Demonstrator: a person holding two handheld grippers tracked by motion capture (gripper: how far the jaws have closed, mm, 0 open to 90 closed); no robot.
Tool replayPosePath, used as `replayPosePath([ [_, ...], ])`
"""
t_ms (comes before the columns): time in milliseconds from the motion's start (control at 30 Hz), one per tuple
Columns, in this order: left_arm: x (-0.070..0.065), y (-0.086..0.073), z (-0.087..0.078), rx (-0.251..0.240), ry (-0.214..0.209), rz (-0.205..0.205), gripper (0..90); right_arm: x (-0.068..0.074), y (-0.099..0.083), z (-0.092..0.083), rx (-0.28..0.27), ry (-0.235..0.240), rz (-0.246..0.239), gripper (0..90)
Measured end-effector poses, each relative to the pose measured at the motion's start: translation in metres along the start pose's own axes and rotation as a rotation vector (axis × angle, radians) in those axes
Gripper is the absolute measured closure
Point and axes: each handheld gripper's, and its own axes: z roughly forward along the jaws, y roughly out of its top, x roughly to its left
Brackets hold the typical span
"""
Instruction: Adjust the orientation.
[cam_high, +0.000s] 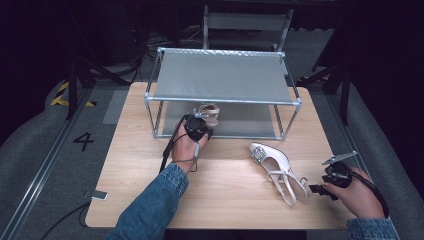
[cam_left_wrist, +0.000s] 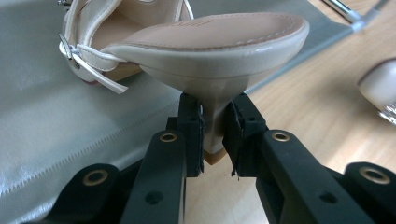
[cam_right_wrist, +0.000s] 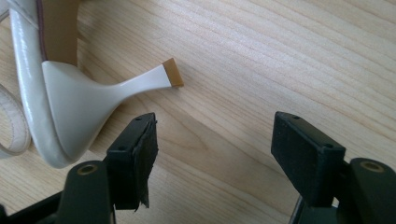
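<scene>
My left gripper (cam_high: 200, 126) is shut on the heel of a cream high-heeled sandal (cam_high: 207, 112) and holds it at the front of the metal shoe rack (cam_high: 222, 100), by the lower shelf. In the left gripper view the black pads (cam_left_wrist: 192, 135) pinch the slim heel (cam_left_wrist: 214, 126), with the sandal's sole above them. A second white sandal (cam_high: 275, 167) lies on its side on the wooden table (cam_high: 145, 165), its heel (cam_right_wrist: 140, 84) pointing right. My right gripper (cam_high: 320, 190) hovers open just right of that sandal's heel; its pads (cam_right_wrist: 140, 154) touch nothing.
The rack has two grey fabric shelves (cam_left_wrist: 56, 121) and stands at the table's far side. A small flat device (cam_high: 99, 195) lies at the table's front-left edge. A metal frame (cam_high: 247, 25) stands behind the rack.
</scene>
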Motion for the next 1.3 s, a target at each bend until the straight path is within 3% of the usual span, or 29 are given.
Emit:
replayPosePath([
  [233,0.009,0.007,0.018,0.013,0.034,-0.006,77.1,0.001,-0.001,0.001,0.0,0.002,0.0,32.7],
  [267,0.01,0.008,0.022,0.015,0.027,-0.028,77.0,0.001,-0.001,0.001,0.003,0.001,-0.004,32.7],
  [400,0.015,0.012,0.031,0.025,0.037,-0.053,76.6,0.002,0.0,0.001,0.003,0.004,-0.001,32.6],
  [433,0.023,0.015,0.035,0.036,0.038,0.013,76.5,0.002,0.0,0.002,0.003,0.005,0.0,32.7],
  [600,0.027,0.013,0.044,0.055,0.051,-0.025,75.8,0.001,-0.001,0.002,0.005,0.006,-0.001,32.6],
  [633,0.029,0.013,0.046,0.056,0.043,-0.004,75.7,0.001,-0.001,0.002,0.005,0.006,-0.002,32.7],
  [700,0.029,0.012,0.048,0.066,0.05,-0.021,75.1,0.001,-0.001,0.002,0.004,0.004,-0.004,32.7],
  [733,0.025,0.009,0.05,0.095,0.076,-0.072,74.7,0.001,-0.001,0.003,0.005,0.002,-0.006,32.6],
  [800,0.025,0.008,0.052,0.089,0.07,-0.069,72.5,0.001,-0.001,0.002,0.004,0.004,-0.004,32.6],
  [867,0.027,0.006,0.048,0.11,0.104,-0.009,63.9,0.001,-0.001,0.001,0.002,0.005,-0.007,32.6],
  [967,0.024,0.005,0.04,0.067,0.061,-0.055,54.3,0.001,0.0,0.0,0.001,0.001,-0.004,32.6],
  [1300,0.017,-0.002,0.003,0.054,0.07,-0.009,46.8,0.006,0.007,-0.003,-0.007,-0.007,-0.025,32.5],
])
